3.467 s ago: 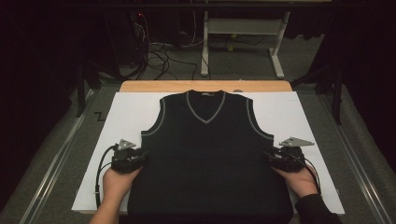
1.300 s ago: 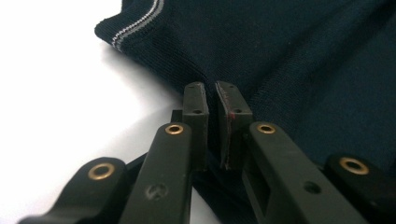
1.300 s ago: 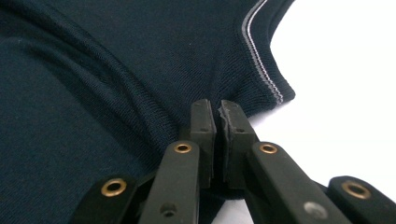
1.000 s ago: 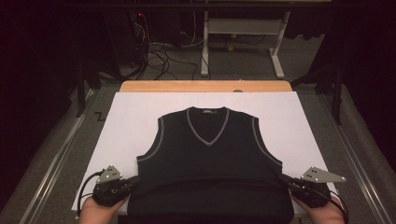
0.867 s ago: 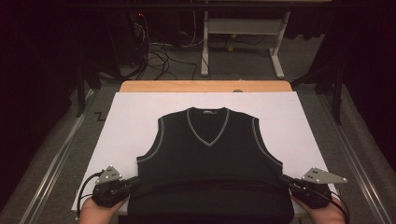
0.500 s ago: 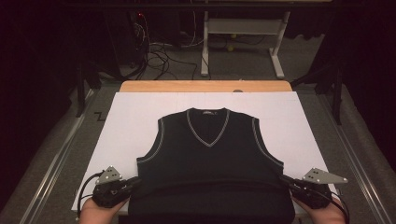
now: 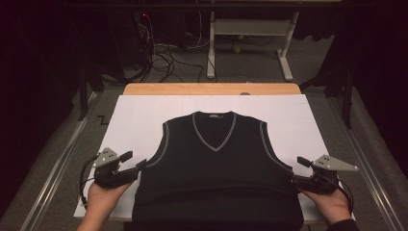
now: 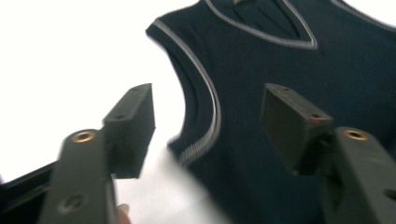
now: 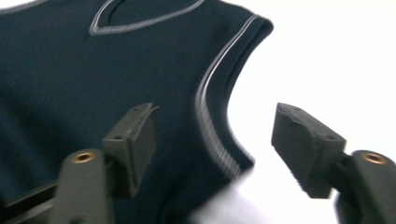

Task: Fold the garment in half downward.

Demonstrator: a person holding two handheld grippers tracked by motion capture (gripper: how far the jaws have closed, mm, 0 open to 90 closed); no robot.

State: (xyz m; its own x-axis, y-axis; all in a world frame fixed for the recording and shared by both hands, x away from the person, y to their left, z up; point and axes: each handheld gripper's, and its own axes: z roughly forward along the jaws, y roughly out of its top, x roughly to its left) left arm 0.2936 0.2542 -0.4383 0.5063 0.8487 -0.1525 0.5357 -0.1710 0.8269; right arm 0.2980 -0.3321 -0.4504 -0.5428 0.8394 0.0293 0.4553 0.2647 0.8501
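A dark navy sleeveless knitted vest (image 7: 214, 178) lies flat, front up, on a white sheet (image 7: 139, 115) covering the table (image 7: 211, 88), nearer the person's edge than the far one. Its V-neck and both armholes are edged with a thin pale grey stripe, and a small label sits inside the back of the collar. The lower part is folded up over itself, forming a thick, straight band across the bottom, and the hem end hangs slightly past the sheet's near edge. The left claw (image 7: 133, 162), held in the person's left hand (image 7: 102, 198), sits just beside the vest's left side, below the armhole; its jaws have just been opening and now stand well apart with nothing between them, the striped armhole edge lying beyond them in the left gripper view. The right claw (image 7: 297, 169), in the right hand (image 7: 331, 206), sits at the vest's right side; its jaws have likewise just been opening and hold nothing, with the other armhole's grey trim (image 9: 211, 109) visible past them on the white surface.
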